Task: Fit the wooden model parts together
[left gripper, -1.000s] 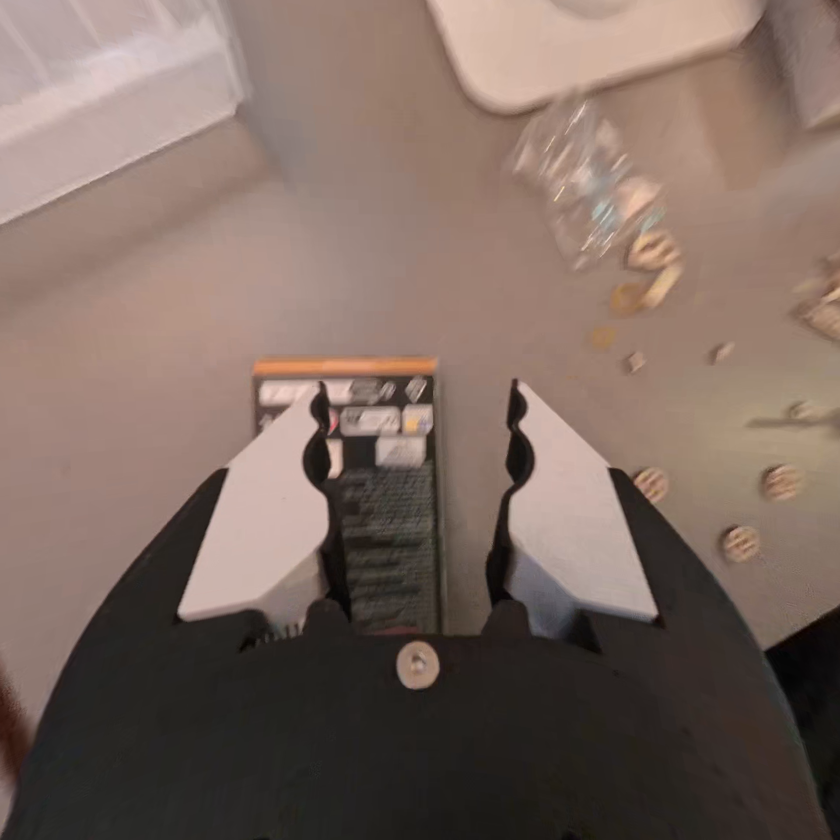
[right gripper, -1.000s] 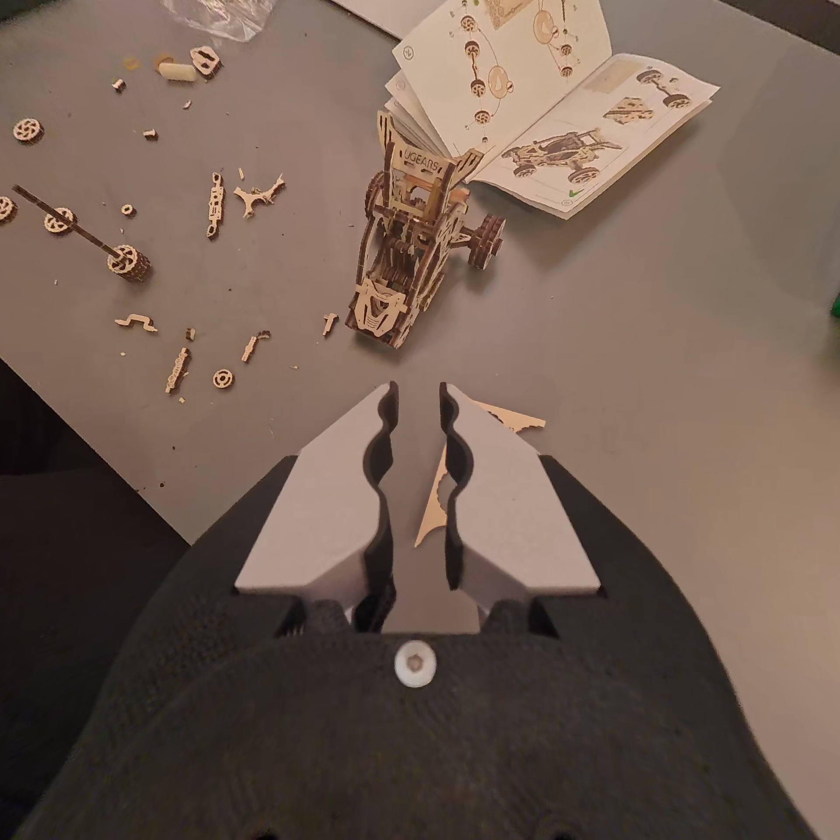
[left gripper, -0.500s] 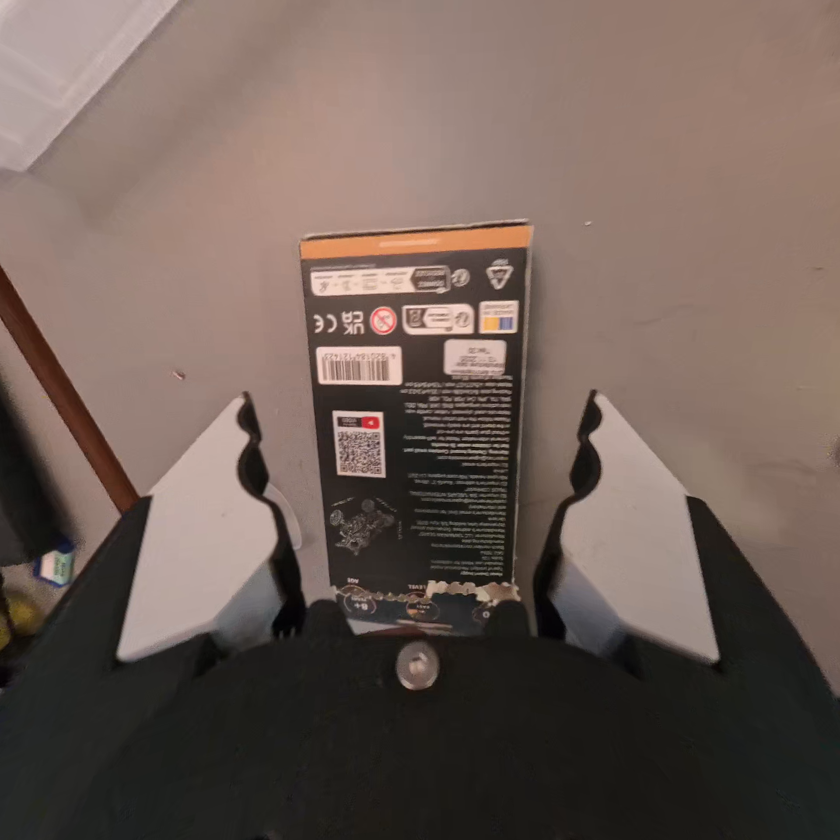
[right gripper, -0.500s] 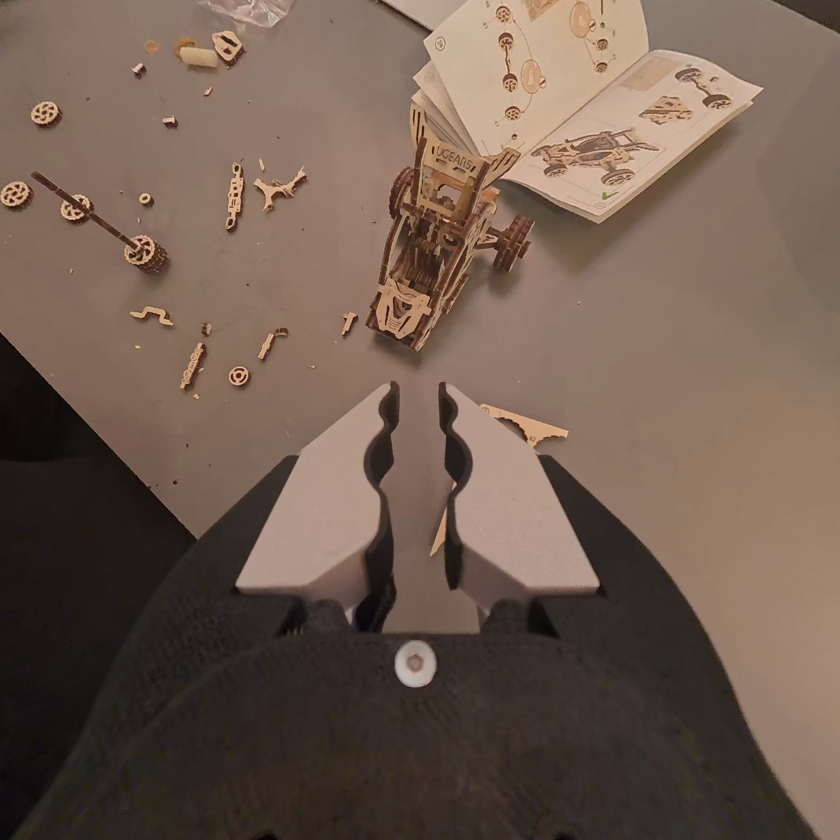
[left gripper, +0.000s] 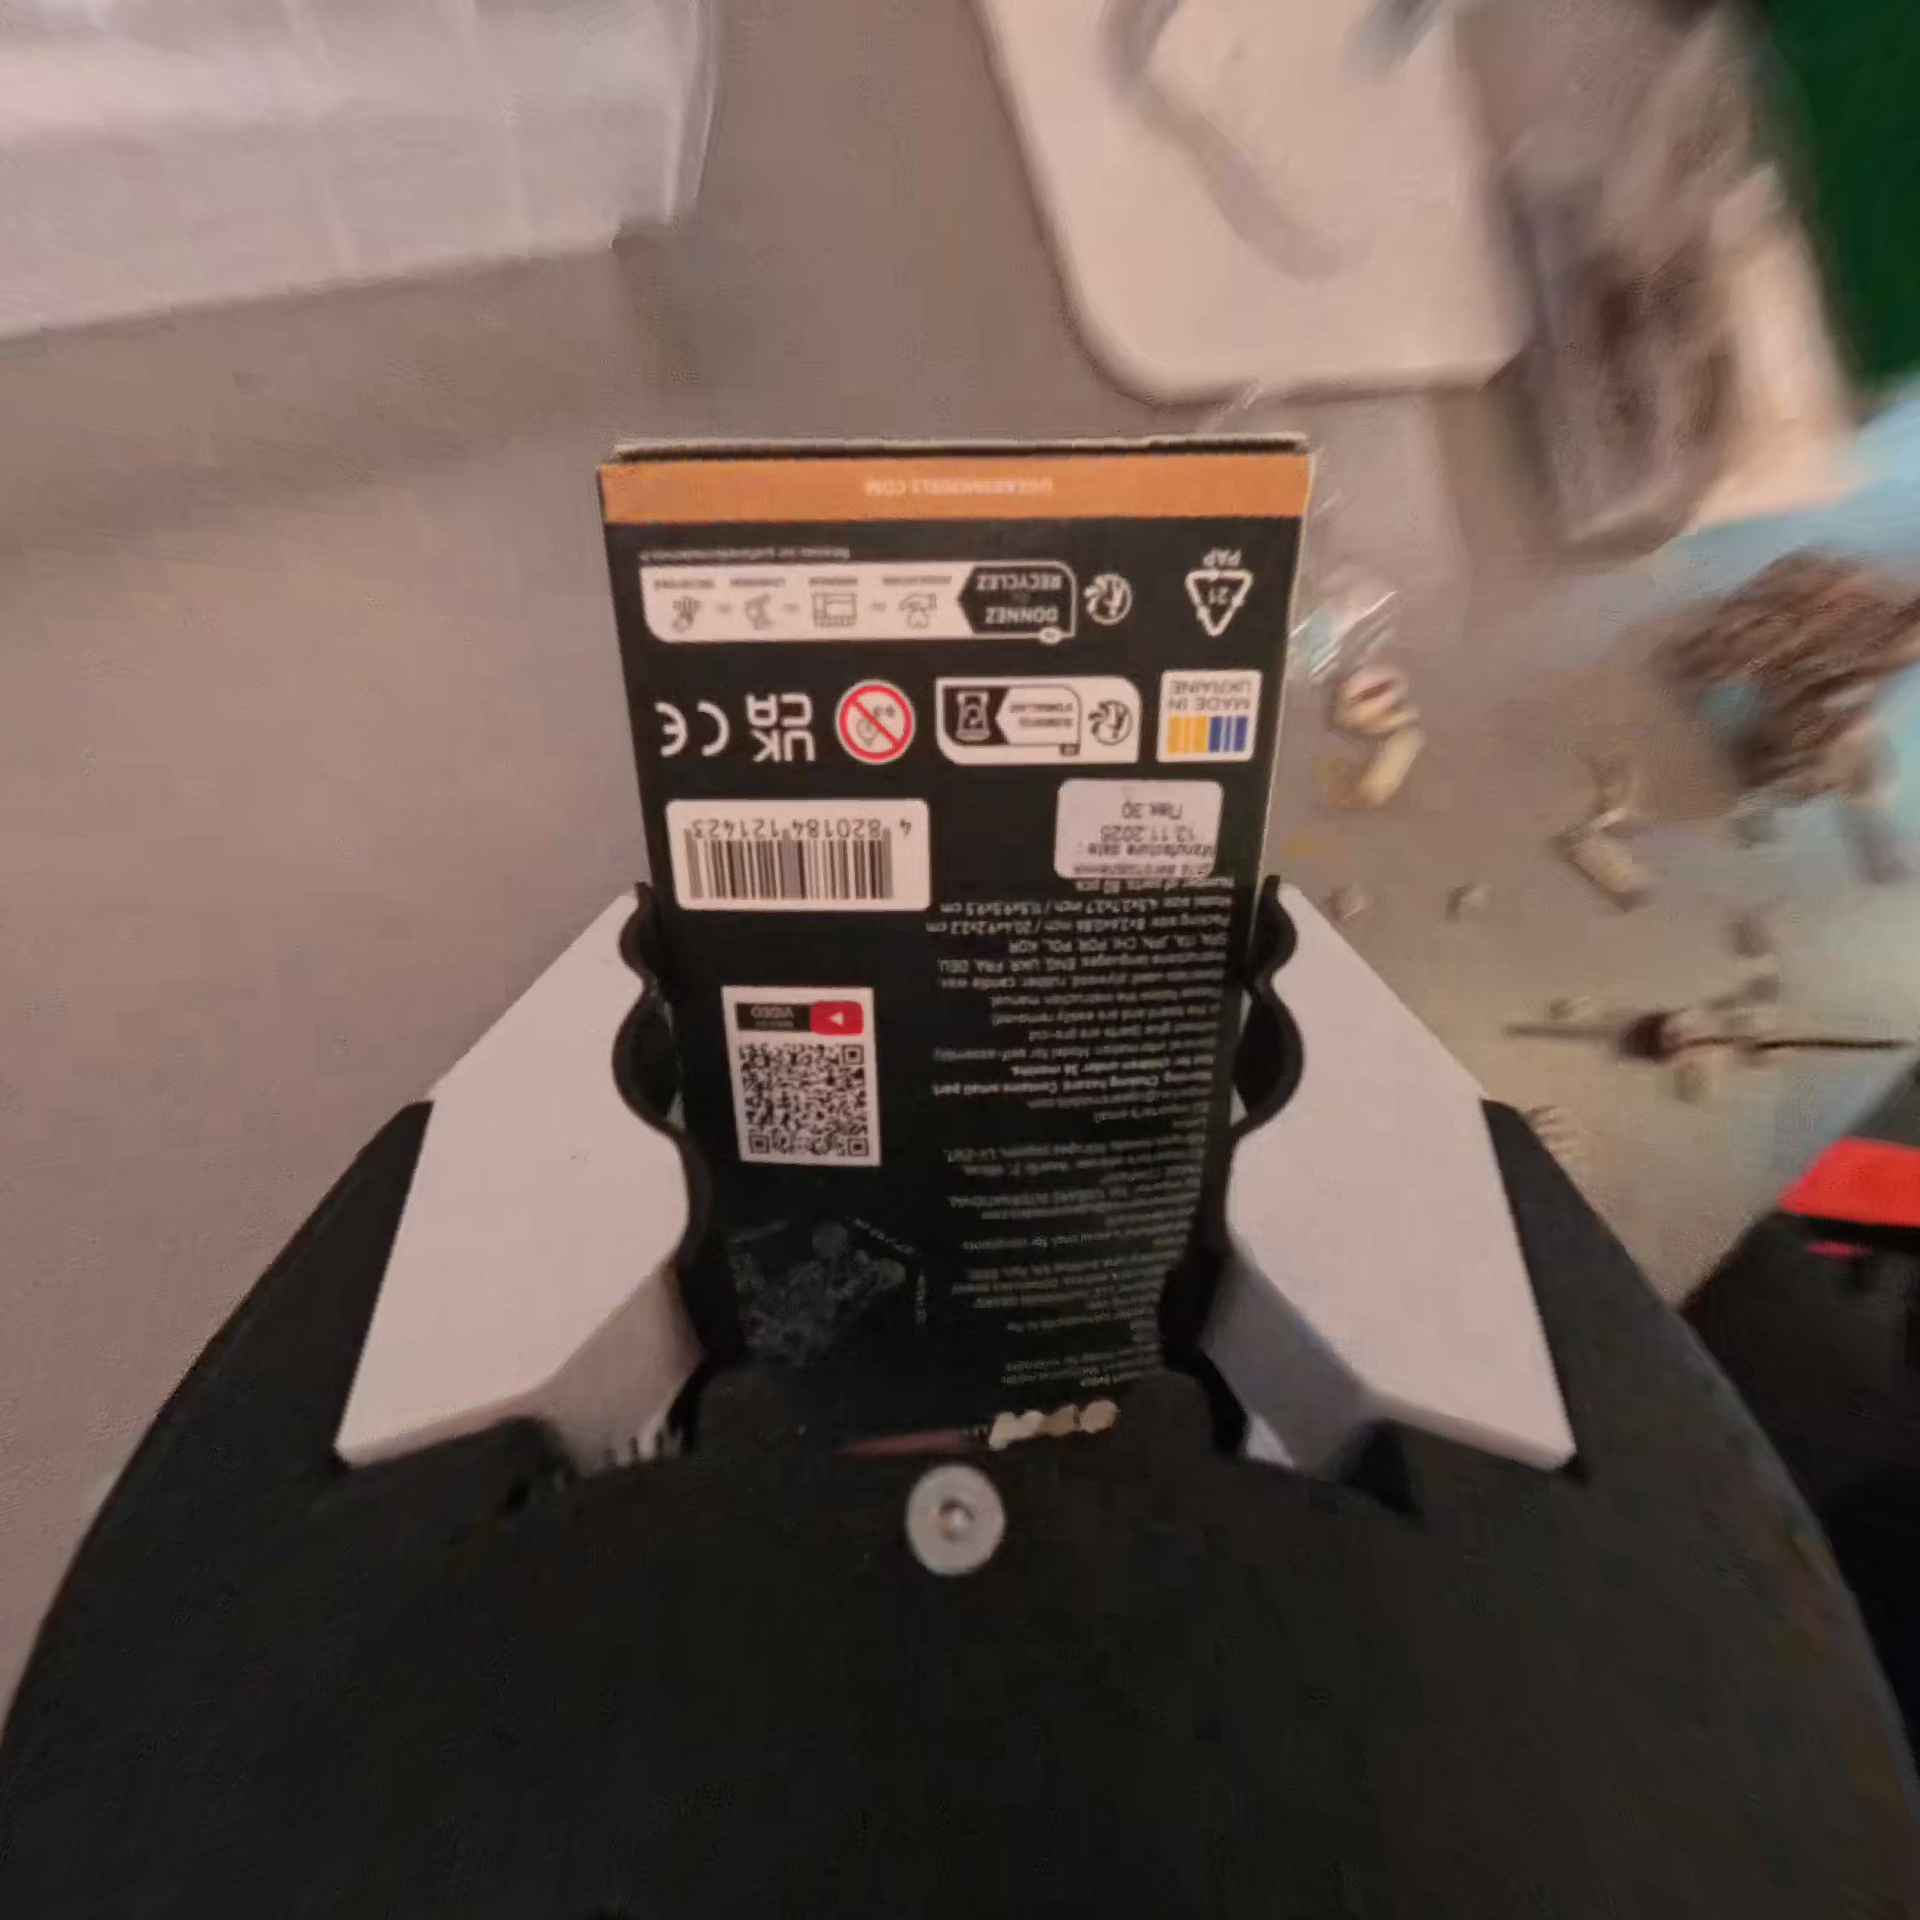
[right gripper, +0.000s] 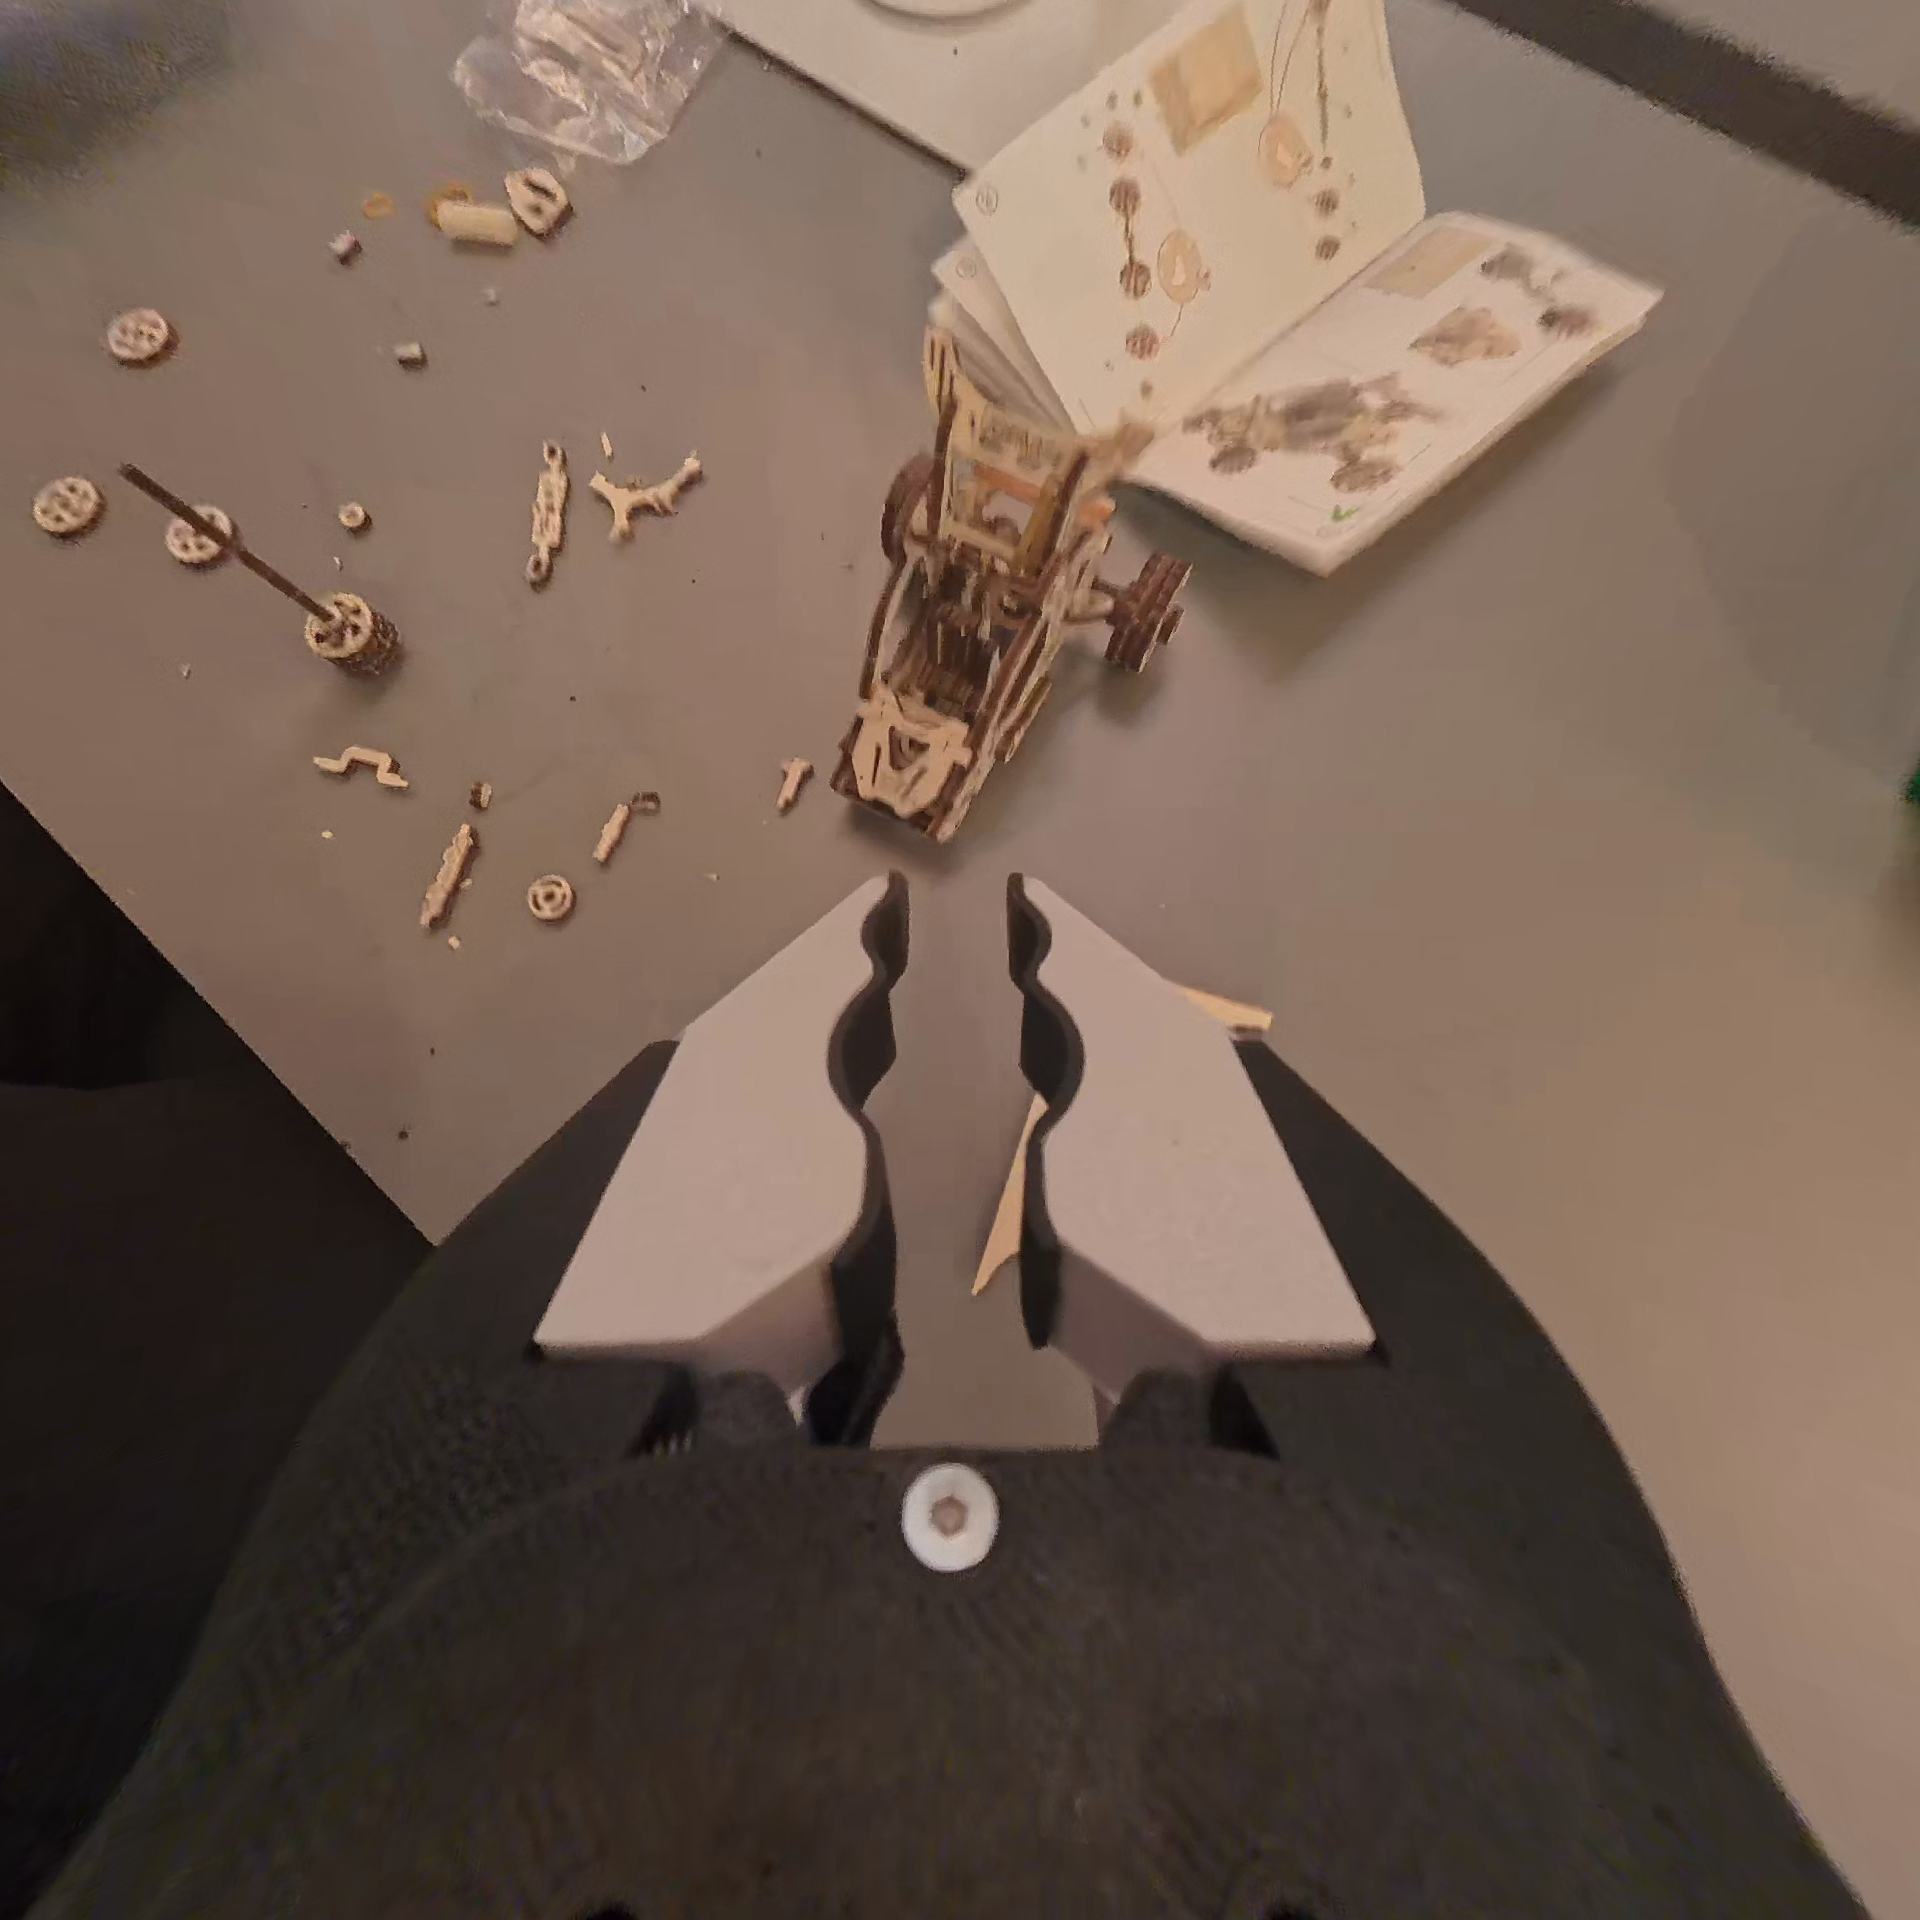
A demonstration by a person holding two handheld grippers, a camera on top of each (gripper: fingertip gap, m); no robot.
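Note:
My left gripper point(left gripper: 958, 899) is shut on a black cardboard box with an orange band point(left gripper: 951, 644). Both pads press on its long edges and the box stands out ahead of the fingers. My right gripper point(right gripper: 956, 883) is open by a narrow gap with nothing between the pads. It hovers just short of the partly built wooden model car point(right gripper: 977, 634) on the grey table point(right gripper: 1455, 935). A flat wooden offcut point(right gripper: 1008, 1205) lies on the table under the right finger. Loose wooden parts, among them an axle with a wheel point(right gripper: 348, 629), lie to the left of the car.
An open instruction booklet point(right gripper: 1351, 343) lies behind the car. A clear plastic bag point(right gripper: 582, 73) lies at the back left. The table's edge point(right gripper: 208, 935) runs diagonally at the lower left. In the left wrist view a white tray point(left gripper: 1247, 208) and blurred loose parts point(left gripper: 1371, 727) show at the right. Spacing between my two grippers at the tips: around 55 centimeters. The flat wooden offcut point(right gripper: 1008, 1205) lies around 10 centimeters away from my right fingertips.
My left gripper opened wide around the box lying on the table, then closed on its sides and swung right with it. My right gripper stayed narrowly open and barely moved.

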